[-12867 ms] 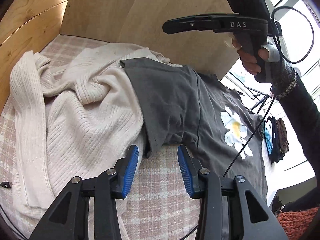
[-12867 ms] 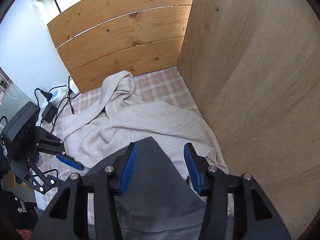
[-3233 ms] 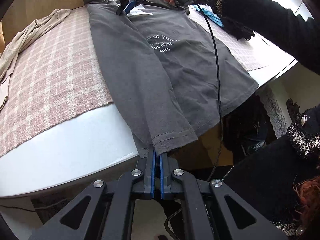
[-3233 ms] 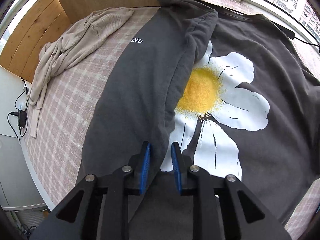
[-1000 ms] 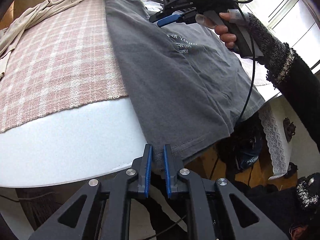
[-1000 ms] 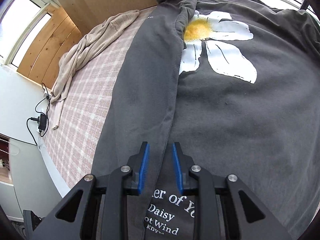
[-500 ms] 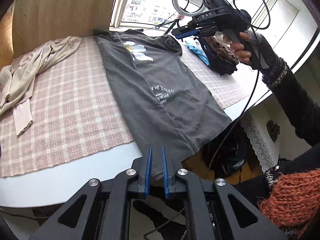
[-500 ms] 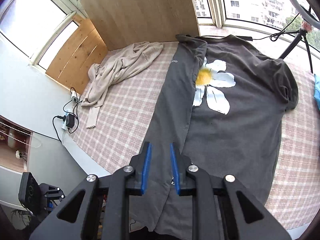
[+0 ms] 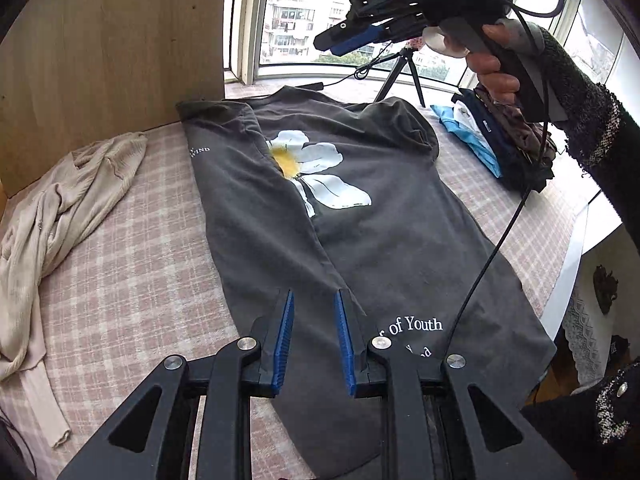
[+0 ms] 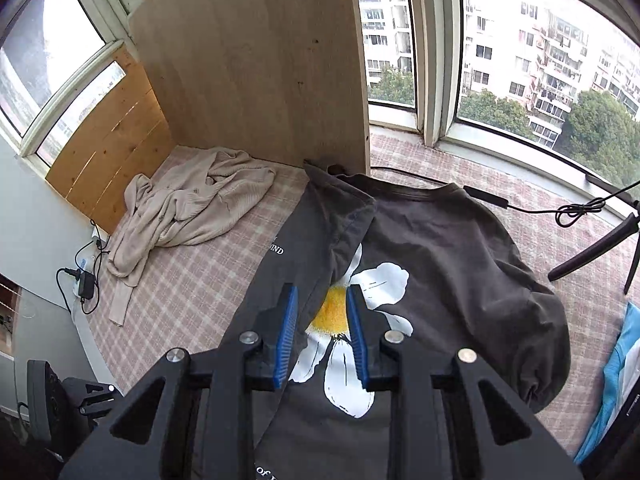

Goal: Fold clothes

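A dark grey T-shirt (image 9: 384, 236) with a white daisy print lies flat on the pink checked tablecloth (image 9: 132, 280). Its left side is folded in over the middle. My left gripper (image 9: 315, 296) hovers over the shirt's lower part, near the fold's edge. Its jaws are opening with nothing between them. My right gripper (image 9: 344, 40) is held high above the shirt in a person's hand. In the right wrist view the right gripper (image 10: 322, 292) hangs over the daisy on the T-shirt (image 10: 440, 248), jaws opening and holding nothing.
A crumpled beige sweater (image 9: 60, 208) lies at the left by the wooden panel (image 9: 112, 40). A stack of folded clothes (image 9: 500, 144) sits at the far right beside a tripod (image 9: 404, 72). A cable (image 9: 496, 252) hangs from the right gripper. The table's edge (image 9: 576, 248) runs along the right.
Both grippers have risen off the shirt. The left one left the hem at the table's edge, moved in over the shirt, and its jaws have parted. The right one now looks from higher up.
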Tool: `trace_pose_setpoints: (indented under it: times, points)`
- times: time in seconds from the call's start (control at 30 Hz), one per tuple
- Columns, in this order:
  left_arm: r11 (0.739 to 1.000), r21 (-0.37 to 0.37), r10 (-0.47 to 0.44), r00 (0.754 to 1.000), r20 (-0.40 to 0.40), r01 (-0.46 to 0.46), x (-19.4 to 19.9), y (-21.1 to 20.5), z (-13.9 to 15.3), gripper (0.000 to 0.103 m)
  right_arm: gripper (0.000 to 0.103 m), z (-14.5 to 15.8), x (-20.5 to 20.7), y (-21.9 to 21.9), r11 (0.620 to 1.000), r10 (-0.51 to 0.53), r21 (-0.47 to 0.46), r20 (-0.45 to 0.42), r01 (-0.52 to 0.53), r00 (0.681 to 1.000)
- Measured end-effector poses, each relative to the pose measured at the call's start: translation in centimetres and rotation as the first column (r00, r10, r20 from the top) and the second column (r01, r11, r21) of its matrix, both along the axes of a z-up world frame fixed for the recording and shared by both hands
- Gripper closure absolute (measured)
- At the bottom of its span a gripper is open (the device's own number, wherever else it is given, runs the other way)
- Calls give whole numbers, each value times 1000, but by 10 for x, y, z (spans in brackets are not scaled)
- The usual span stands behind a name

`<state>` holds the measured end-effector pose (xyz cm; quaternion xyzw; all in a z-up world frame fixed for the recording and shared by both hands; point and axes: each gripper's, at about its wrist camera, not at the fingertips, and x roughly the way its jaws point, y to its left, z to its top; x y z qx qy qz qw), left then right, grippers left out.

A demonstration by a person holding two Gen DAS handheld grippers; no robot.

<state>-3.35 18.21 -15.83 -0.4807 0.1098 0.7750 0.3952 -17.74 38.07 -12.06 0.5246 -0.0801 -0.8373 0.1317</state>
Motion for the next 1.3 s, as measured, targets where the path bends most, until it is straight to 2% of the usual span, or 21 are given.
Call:
trace_pose_setpoints:
  times: [0.1,0.17,0.23,0.3,0.4,0.6,0.67,0.8,0.87,0.9,0.93,0.97,1.0,1.07,1.1,1.17,1.23,1.3]
  points:
    - [1000,-21,16,999,38,-15,-14,19,-28,84,78,-62,-45,-4,1000,-10,-25,99,13,995]
    - [999,-31,27,997,67,-25,-23,25,-41,84,78,-89,-68,-9,1000,-1,-19,130,3,992]
    - [999,-46,30,996,89,-26,-30,29,-51,84,77,-108,-85,-13,999,10,-35,153,-5,988]
    - [997,-70,32,994,106,-25,-34,31,-60,84,72,-123,-97,-15,998,23,-66,187,-11,982]
    - [996,-85,35,991,131,-24,-37,31,-70,84,72,-134,-105,-18,995,47,-92,206,-29,977]
    - [997,-81,19,992,126,-9,-37,32,-69,82,72,-127,-104,3,967,38,-255,237,24,971]
    - [997,-82,12,993,119,-2,-37,32,-69,82,66,-122,-104,3,965,37,-261,227,24,973]
    - [996,-85,1,993,122,9,-39,32,-68,82,65,-128,-116,-15,983,67,-183,249,-21,966]
    - [996,-84,0,992,123,11,-40,33,-69,82,66,-130,-118,-21,989,86,-139,233,-54,969]
    - [997,-82,-1,992,124,11,-40,33,-70,82,79,-129,-119,-23,992,95,-104,220,-73,971]
    - [997,-81,-1,993,122,11,-40,33,-70,82,92,-125,-118,-24,995,102,-6,177,-103,979]
    - [997,-80,-1,993,118,11,-39,33,-70,82,95,-122,-117,-24,988,114,86,140,-127,984]
    - [997,-79,-2,993,114,11,-38,33,-70,82,92,-125,-117,-24,982,127,124,139,-145,982]
    - [997,-78,-2,994,109,10,-38,32,-70,82,89,-126,-115,-23,981,125,127,148,-144,981]
    - [997,-78,2,993,115,7,-38,32,-69,82,84,-118,-111,-25,979,126,148,109,-142,986]
    - [998,-66,21,991,134,-13,-42,30,-65,82,82,-99,-100,-33,973,134,185,19,-135,991]
    - [998,-32,54,993,106,-51,-49,24,-52,82,82,-83,-89,-46,974,187,143,-54,-178,981]
    - [993,-3,115,992,49,-115,-62,20,-39,82,82,-82,-86,-63,963,266,57,-50,-264,963]
